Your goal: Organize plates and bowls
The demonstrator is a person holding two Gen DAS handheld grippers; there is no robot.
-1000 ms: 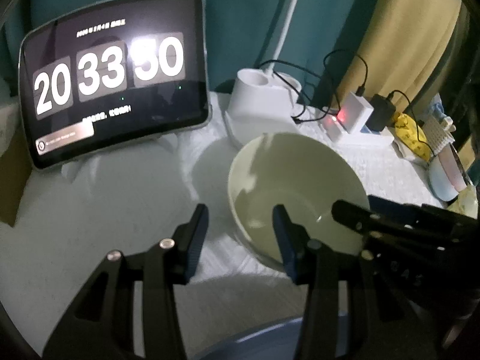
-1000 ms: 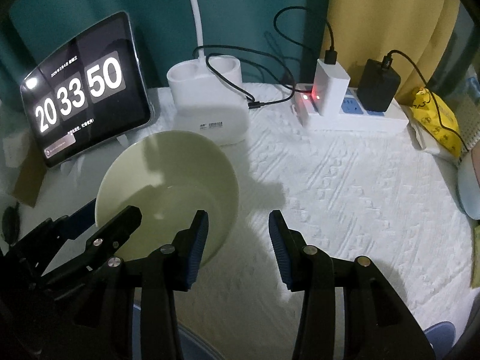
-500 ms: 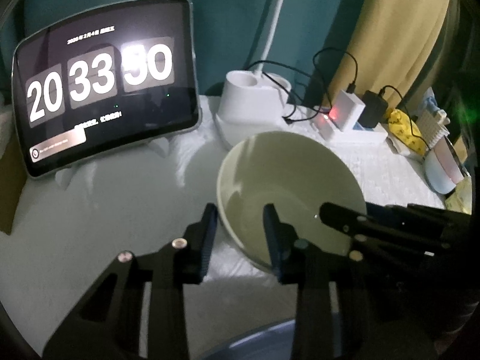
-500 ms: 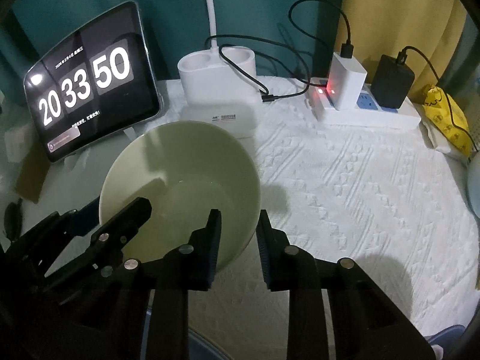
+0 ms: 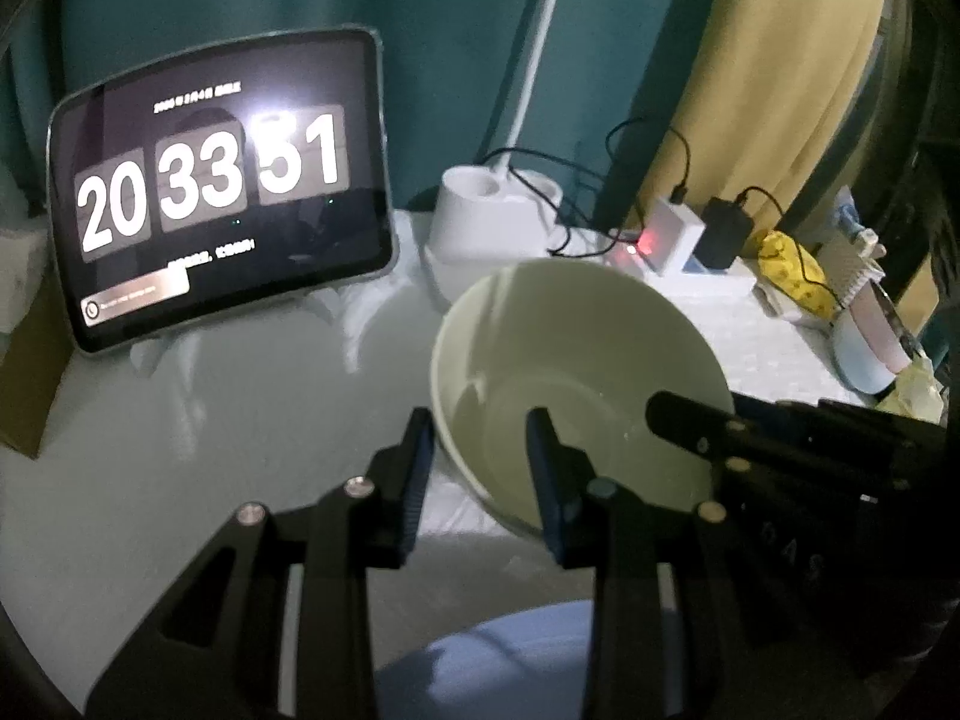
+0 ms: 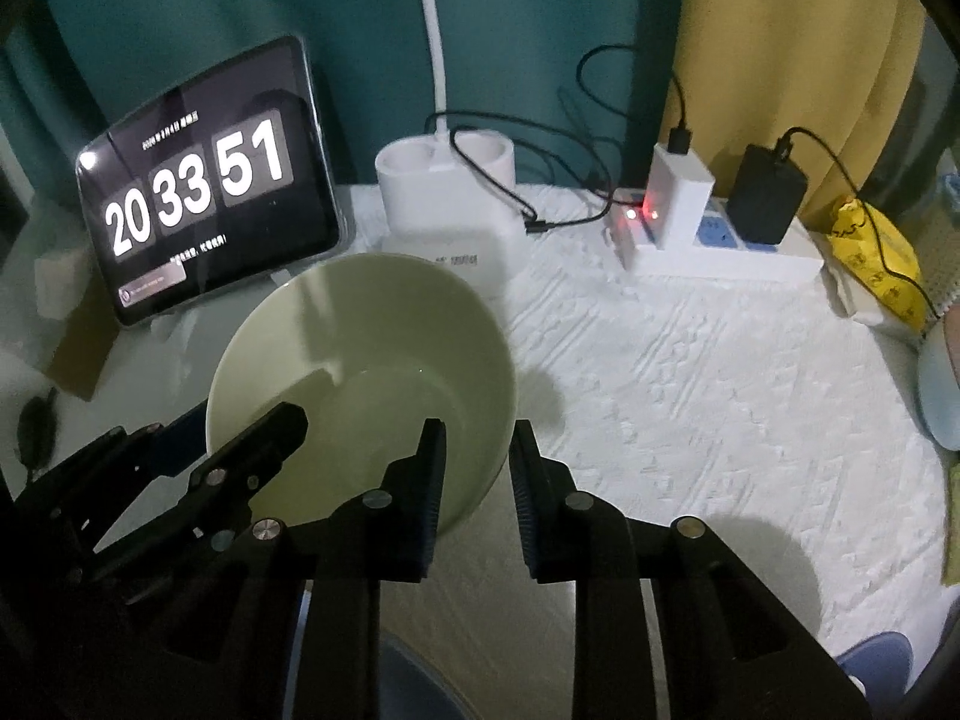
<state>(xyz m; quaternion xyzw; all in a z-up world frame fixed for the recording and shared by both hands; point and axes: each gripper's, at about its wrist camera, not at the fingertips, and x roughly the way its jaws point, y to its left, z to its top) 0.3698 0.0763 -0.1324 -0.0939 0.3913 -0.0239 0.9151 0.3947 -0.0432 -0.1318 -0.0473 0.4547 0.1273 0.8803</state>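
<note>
Left-wrist view: the left gripper (image 5: 480,468) straddles the near-left rim of a pale green bowl (image 5: 576,360), one finger outside the wall and one inside, its jaws drawn in close to the wall; whether the pads actually press it cannot be settled from this angle. The bowl sits on, or just above, a white textured cloth (image 5: 180,420), in front of a tablet clock (image 5: 222,192) and a white lamp base (image 5: 498,210).

Right-wrist view: the right gripper (image 6: 477,480) straddles the opposite, near-right rim of the same bowl (image 6: 360,348), jaws similarly narrowed about the wall with a small gap visible. A power strip (image 6: 720,246) lies behind, well apart from the bowl.

Step in hand, by judgement: a two-handed grasp of the bowl, preparatory to lifting it. A blue dish (image 5: 510,660) shows at the lower edge beneath the grippers, and further crockery (image 5: 864,348) stands at the far right; either may be the stacking place. The next move calls for both grips to be firm and a level, matched lift, since a smooth glazed rim may slip if one side leads.
</note>
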